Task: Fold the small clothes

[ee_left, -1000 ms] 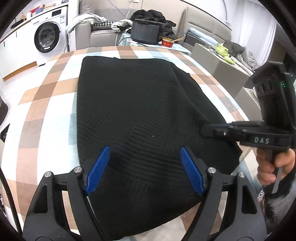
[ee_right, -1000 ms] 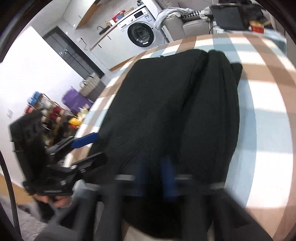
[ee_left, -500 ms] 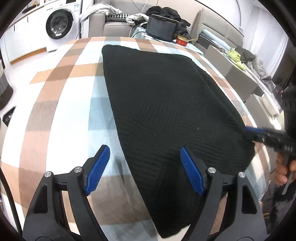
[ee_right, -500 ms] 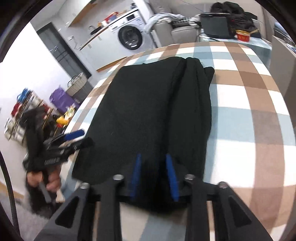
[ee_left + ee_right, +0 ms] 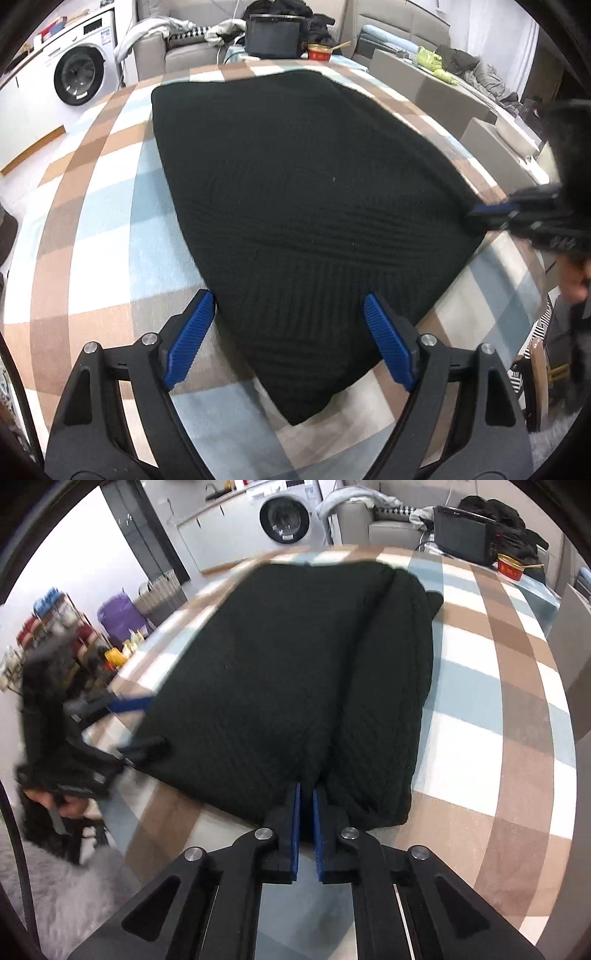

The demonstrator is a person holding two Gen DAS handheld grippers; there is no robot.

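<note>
Two claws frame the black knit garment [image 5: 303, 206] lying flat on your checked bench [image 5: 92, 206]. Your right claw [image 5: 306, 812] is closing on its near hem; your left claw [image 5: 284, 339] is opening, empty, over the corner. Next, pinch that corner and fold.

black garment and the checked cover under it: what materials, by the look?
Black garment: looks like a knit, probably wool or acrylic; matte, with fine ribbed rows and chevron lines across its surface, and thick soft edges. Checked cover: seems a fleece or flannel-type cloth; slightly fuzzy, no sheen, in brown, blue and white blocks. Fibre content of either cannot be told from here.
</note>
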